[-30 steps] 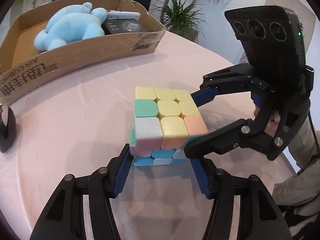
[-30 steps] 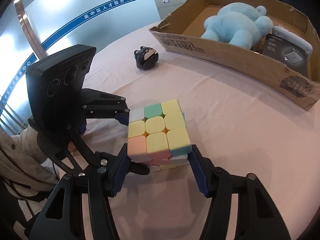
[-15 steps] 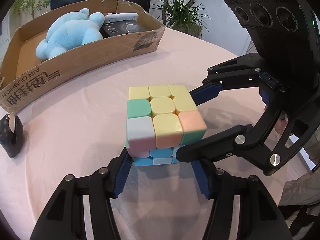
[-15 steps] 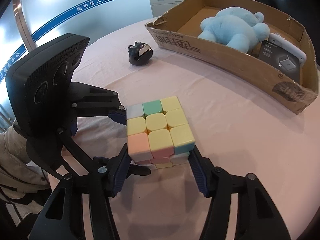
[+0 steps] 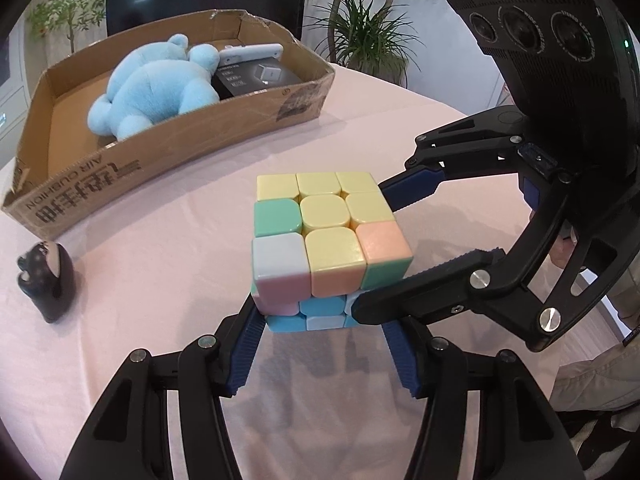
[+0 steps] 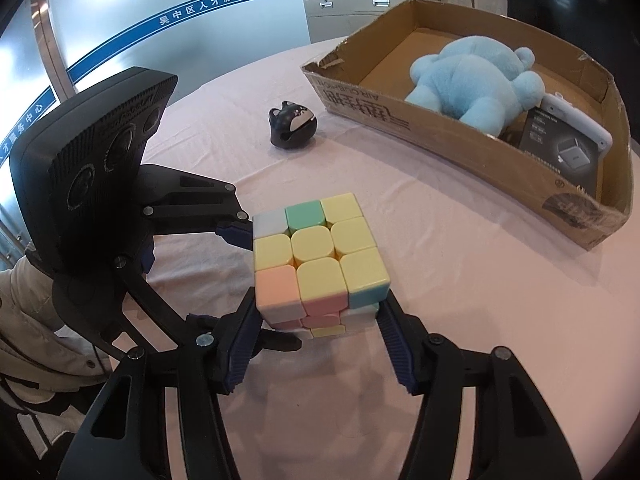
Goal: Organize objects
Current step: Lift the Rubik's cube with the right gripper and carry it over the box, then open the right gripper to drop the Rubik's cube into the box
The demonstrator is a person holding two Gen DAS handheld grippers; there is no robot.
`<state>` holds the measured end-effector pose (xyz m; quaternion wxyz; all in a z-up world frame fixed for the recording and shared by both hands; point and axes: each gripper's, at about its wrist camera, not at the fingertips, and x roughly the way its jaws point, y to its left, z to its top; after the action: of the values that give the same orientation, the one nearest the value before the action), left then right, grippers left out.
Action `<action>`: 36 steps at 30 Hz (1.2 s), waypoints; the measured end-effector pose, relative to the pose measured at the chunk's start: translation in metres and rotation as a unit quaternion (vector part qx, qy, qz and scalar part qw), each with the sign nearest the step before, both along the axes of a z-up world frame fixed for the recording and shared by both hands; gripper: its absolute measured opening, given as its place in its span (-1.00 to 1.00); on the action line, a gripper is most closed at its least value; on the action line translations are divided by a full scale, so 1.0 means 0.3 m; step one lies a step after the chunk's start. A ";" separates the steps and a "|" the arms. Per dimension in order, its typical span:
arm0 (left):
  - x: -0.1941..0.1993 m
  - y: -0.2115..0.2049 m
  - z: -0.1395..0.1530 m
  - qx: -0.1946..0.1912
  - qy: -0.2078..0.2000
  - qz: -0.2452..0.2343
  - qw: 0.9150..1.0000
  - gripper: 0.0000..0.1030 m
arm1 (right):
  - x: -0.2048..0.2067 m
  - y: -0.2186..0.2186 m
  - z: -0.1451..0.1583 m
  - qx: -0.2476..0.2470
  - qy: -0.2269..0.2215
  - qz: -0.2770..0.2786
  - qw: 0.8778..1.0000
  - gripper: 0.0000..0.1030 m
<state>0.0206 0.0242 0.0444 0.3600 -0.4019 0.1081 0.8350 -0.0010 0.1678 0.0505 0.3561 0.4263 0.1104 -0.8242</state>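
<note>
A pastel puzzle cube [image 5: 326, 246] is held above the pink tablecloth, also shown in the right wrist view [image 6: 318, 268]. My left gripper [image 5: 324, 320] is shut on the cube's lower sides. My right gripper [image 6: 318, 316] is shut on the cube too, gripping it crosswise; it reaches in from the right in the left wrist view [image 5: 384, 248]. The left gripper shows at the left of the right wrist view [image 6: 260, 288]. A cardboard box [image 5: 168, 148] holds a blue plush toy [image 5: 152, 88], a dark product box [image 5: 256, 78] and a white device [image 5: 250, 50].
A small black animal figurine [image 5: 48, 280] stands on the tablecloth left of the cube; it also shows in the right wrist view [image 6: 292, 126] near the cardboard box [image 6: 440, 148]. Potted plants [image 5: 360, 28] stand beyond the table's far edge.
Both grippers have risen with the cube, lifting it off the cloth. The box and figurine now sit lower and farther into view.
</note>
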 end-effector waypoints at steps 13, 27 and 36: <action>-0.058 -0.090 0.133 0.000 0.049 0.019 0.999 0.09 | -0.050 -0.081 0.112 -0.006 0.045 0.020 0.999 0.08; -0.324 -0.242 0.310 -0.018 0.098 0.047 0.994 0.09 | -0.304 -0.230 0.264 -0.026 0.099 0.053 0.993 0.07; -0.585 -0.319 0.338 -0.027 0.094 0.050 0.994 0.09 | -0.546 -0.297 0.297 -0.037 0.122 0.061 0.990 0.07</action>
<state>-0.1550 -0.0714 0.1459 0.2950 -0.3363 0.1432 0.8828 -0.1649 0.0785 0.1395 0.4049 0.3019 0.1482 -0.8503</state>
